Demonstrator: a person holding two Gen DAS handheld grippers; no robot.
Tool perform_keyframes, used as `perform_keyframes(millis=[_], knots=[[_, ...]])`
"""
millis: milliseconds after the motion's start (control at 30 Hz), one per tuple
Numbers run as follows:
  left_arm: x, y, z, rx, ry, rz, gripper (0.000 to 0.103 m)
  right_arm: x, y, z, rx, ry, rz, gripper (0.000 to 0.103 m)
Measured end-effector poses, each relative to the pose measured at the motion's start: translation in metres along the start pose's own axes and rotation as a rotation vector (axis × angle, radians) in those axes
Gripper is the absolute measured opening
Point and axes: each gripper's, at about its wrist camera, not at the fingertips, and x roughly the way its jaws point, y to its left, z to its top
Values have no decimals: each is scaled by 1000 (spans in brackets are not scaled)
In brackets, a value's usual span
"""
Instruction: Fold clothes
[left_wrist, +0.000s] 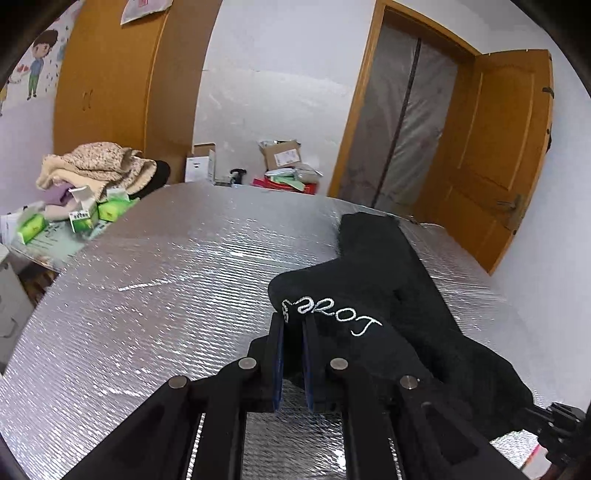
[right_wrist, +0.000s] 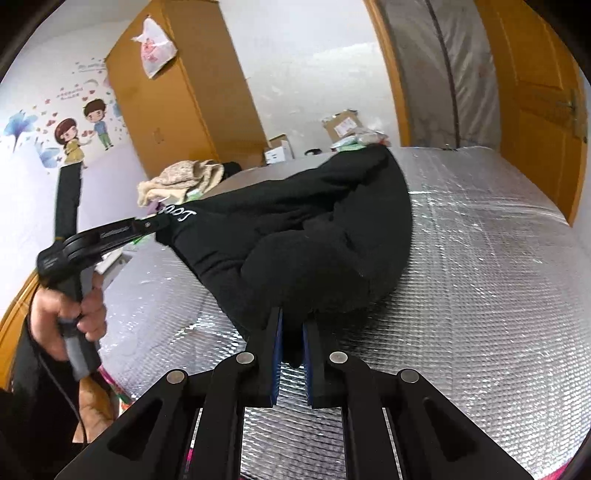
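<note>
While both your grippers pinched the black garment (right_wrist: 303, 236), it hung stretched between them above the foil-covered table (right_wrist: 480, 280). Left gripper (left_wrist: 293, 325) clamped the lettered edge, right gripper (right_wrist: 293, 325) the opposite edge; far end trailed toward the table's far edge.

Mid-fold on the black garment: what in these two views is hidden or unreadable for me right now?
- What type of clothing the black fleece garment with white embroidered lettering is: bunched up in both views.
- Full lettering: the left claw covers its start in the left wrist view; in the right wrist view it is partly hidden by a fold.
- Fabric inside the right claw: hidden by its pads.
- Near edge of the silver quilted foil surface: cut off by the frame.
</note>
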Motion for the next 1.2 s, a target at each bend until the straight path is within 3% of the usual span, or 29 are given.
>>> perform_keyframes(millis=[667,800,967,1200], knots=[[27,71,23,-34,-6,165,9,67,56,-11,-126,188,238,12],[38,89,25,-43,8,208,9,78,48,-12,-109,238,225,15],[49,100,16,-28,55,198,11,77,21,-6,-20,222,184,18],[30,112,10,-77,14,215,16,83,-30,17,121,168,55,19]])
